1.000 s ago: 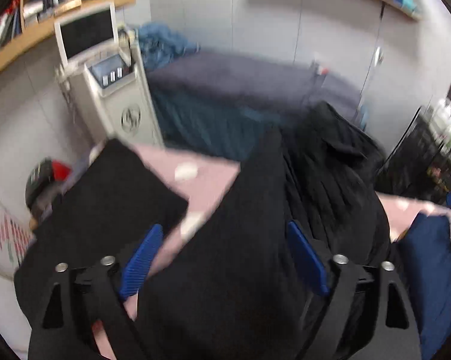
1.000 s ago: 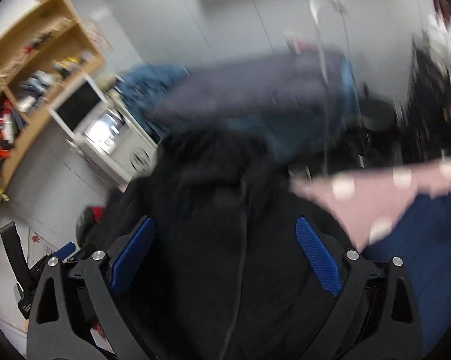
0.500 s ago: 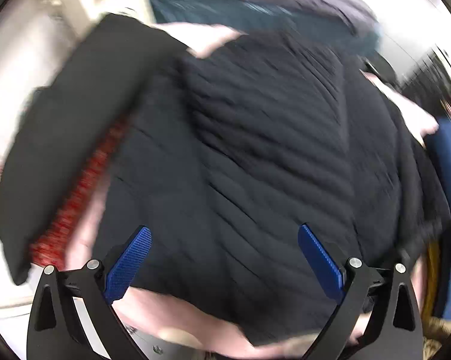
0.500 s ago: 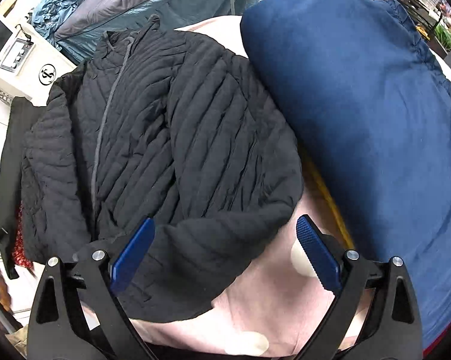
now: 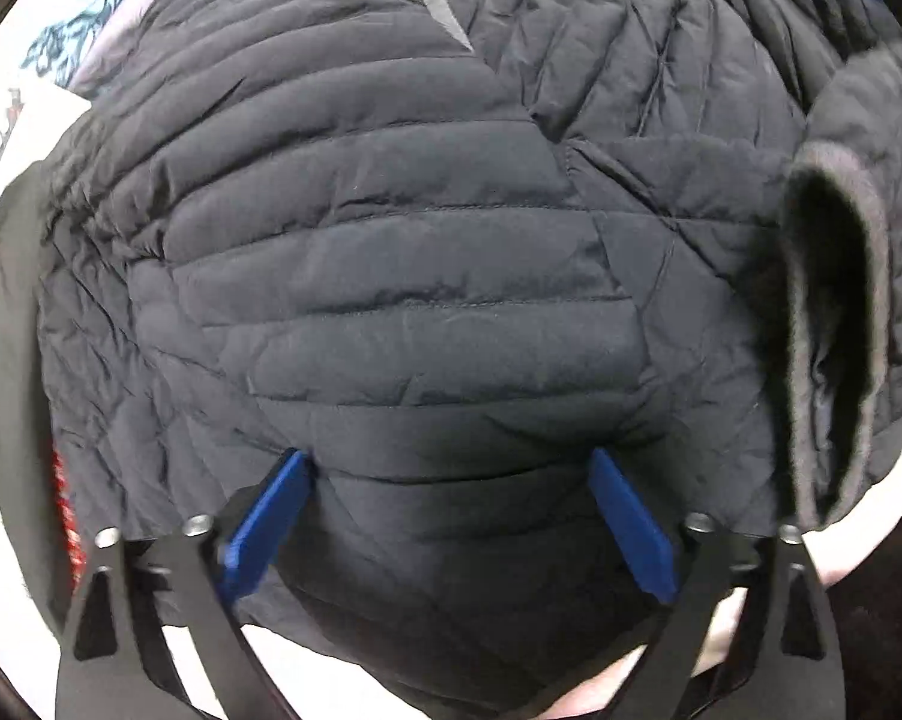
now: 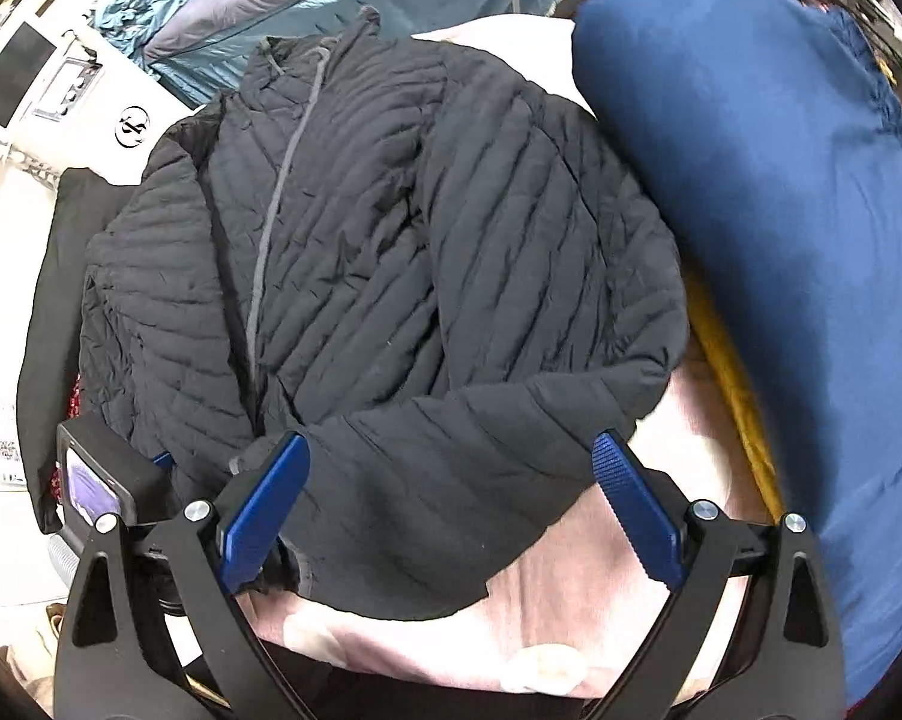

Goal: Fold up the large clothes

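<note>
You are lowering your closing left gripper [image 5: 444, 480] onto the black jacket [image 6: 390, 276] near the bed's [image 6: 601, 594] front edge; its fingers straddle padding, not yet pinching. Right gripper [image 6: 451, 480] is hanging open, empty. Next, grip the hem.

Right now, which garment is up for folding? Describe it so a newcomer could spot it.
On the pink spotted bed cover, left of the big navy blue cushion, lies a black quilted puffer jacket. Its grey zip line and stitched ribs set it apart from the plain black cloth beside it.

even indoor light, slight motion blur, heavy fisheye bending, dark corners
</note>
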### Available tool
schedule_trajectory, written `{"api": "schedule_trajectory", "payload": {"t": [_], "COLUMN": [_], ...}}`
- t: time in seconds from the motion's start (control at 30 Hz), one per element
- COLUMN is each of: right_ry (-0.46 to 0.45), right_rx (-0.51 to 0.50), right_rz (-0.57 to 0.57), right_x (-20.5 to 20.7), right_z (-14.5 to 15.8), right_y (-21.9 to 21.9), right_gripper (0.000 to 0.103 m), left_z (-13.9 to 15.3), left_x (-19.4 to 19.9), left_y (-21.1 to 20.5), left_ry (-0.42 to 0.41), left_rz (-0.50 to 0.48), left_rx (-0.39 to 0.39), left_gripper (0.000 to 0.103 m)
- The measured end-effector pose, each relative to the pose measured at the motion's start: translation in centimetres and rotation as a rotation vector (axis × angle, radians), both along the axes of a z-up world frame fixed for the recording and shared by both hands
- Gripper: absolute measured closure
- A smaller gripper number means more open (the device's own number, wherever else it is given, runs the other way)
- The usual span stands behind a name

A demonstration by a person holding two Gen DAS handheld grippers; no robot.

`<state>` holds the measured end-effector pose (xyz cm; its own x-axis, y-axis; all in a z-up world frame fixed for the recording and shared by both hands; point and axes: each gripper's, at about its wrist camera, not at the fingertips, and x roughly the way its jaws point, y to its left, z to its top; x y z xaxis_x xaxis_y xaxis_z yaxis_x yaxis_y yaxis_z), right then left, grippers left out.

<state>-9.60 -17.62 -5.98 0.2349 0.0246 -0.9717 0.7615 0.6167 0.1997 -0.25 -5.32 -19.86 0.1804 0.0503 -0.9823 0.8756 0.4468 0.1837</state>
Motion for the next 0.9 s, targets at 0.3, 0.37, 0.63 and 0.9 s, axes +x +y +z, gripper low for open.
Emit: {"api": "schedule_trajectory", "payload": {"t": [0.3, 0.37, 0.63, 0.9], "right_ry": [0.028, 0.031, 0.059, 0.095], "right_rx": [0.023, 0.025, 0.001, -0.03], "right_rz": [0.007, 0.026, 0.172, 0.345], "right_x": [0.1, 0.5, 2.3, 4.5], "right_z": [-0.9, -0.9, -1.2, -1.8], "right_y": [0.7, 1.1, 3.5, 6.6], "right_gripper": [0.009, 0.009, 0.009, 0.009], "left_z": [6.4, 9.0, 23.4, 26.4], "left_x": [5.4, 8.4, 23.8, 36.0], "left_y": [3.7, 5.4, 14.0, 25.3], "left_ry": [0.042, 0.007, -0.411, -0.634], "left_rz": [0.183, 0.247, 0.517, 1.006], "left_rx": [-0.149, -0.193, -0.308, -0.201], "left_gripper": [0.092, 0.094, 0.095, 0.007]}}
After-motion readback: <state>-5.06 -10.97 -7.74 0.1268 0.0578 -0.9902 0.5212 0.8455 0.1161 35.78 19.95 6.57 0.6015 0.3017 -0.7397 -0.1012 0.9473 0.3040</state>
